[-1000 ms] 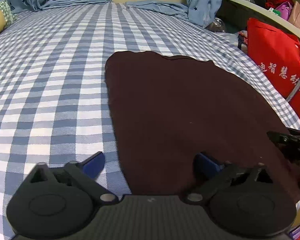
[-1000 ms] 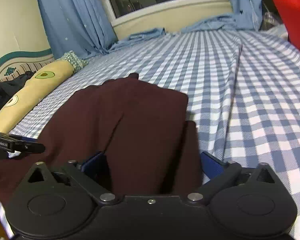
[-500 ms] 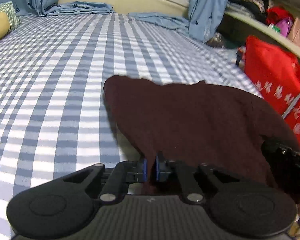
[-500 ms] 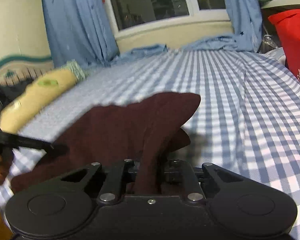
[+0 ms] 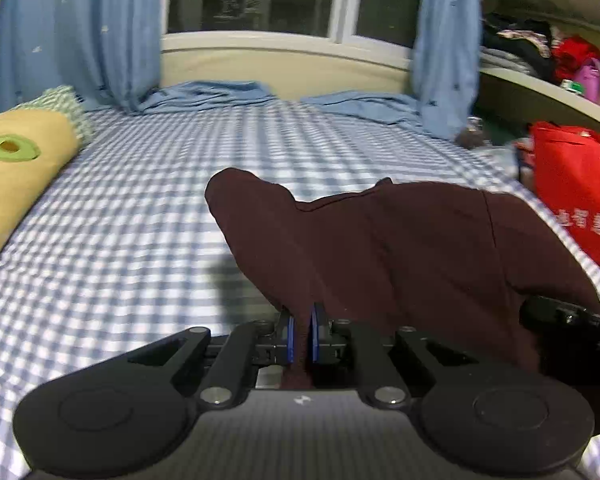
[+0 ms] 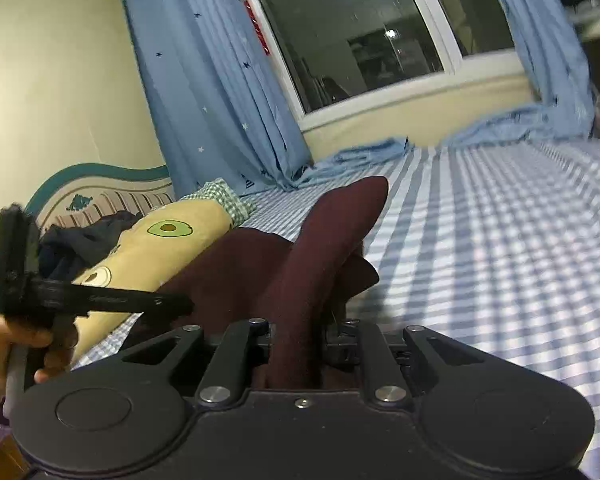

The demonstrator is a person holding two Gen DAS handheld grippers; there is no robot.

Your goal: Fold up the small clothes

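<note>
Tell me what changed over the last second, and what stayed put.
Both grippers, open a second ago, closed on the near edge of the dark maroon garment: left gripper, right gripper. They lifted it, so the flat cloth now peaks and drapes. The checked bedsheet and avocado pillow stayed put.

Not much to read here tbh. The red bag (image 5: 576, 196) beside the bed has white Chinese characters printed on it (too blurry to make out). There's tiny pale lettering along the arm of the left tongs (image 6: 168, 304), unreadable too.
</note>
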